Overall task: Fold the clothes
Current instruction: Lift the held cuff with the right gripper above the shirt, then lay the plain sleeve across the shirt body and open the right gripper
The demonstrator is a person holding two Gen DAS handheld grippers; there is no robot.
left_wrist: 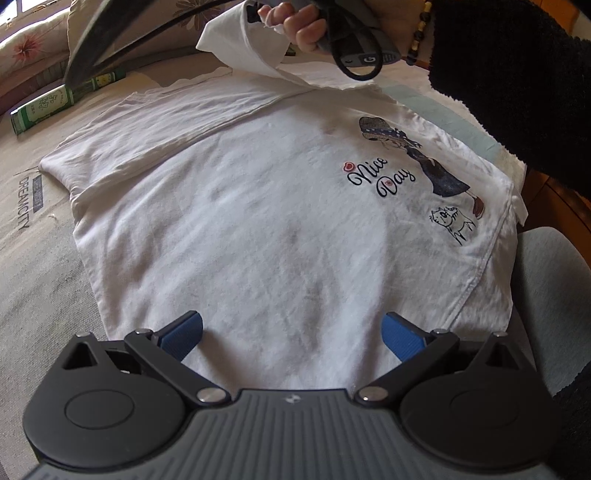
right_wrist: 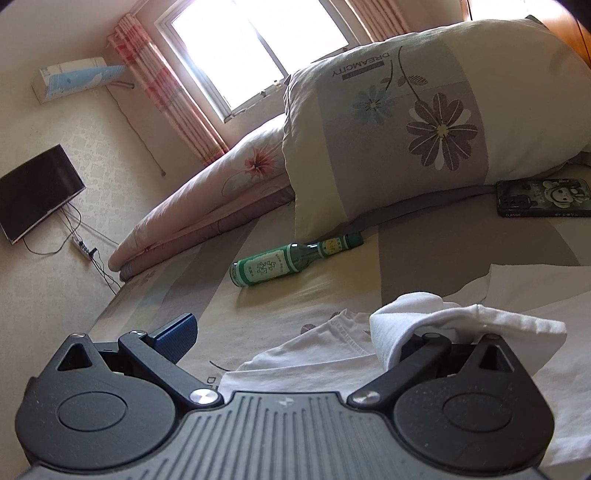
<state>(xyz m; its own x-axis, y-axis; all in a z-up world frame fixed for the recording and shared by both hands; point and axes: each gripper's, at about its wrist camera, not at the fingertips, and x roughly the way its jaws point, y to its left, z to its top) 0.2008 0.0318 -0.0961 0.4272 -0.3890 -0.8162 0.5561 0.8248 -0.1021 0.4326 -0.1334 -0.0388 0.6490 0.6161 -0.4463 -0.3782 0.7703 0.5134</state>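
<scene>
A white T-shirt point(left_wrist: 258, 221) with a "Nice Day" print point(left_wrist: 380, 177) lies spread on the bed sheet point(left_wrist: 33, 258). My left gripper point(left_wrist: 291, 334) hovers open over its near hem, with nothing between the blue fingertips point(left_wrist: 184, 330). At the far edge one sleeve point(left_wrist: 243, 48) is lifted off the bed by a hand point(left_wrist: 299, 26) holding the right gripper's handle. In the right wrist view the right gripper point(right_wrist: 288, 334) stands wide open. The white sleeve point(right_wrist: 443, 317) is draped over its right finger and hides that tip. Only the left fingertip point(right_wrist: 177, 332) shows.
A green glass bottle point(right_wrist: 291, 258) lies on the bed beyond the shirt, also seen as the bottle point(left_wrist: 55, 107). Behind it sit a flowered pillow point(right_wrist: 424, 110), a rolled quilt point(right_wrist: 221, 192) and a dark phone point(right_wrist: 543, 197). A black fleecy sleeve point(left_wrist: 517, 81) hangs at the right.
</scene>
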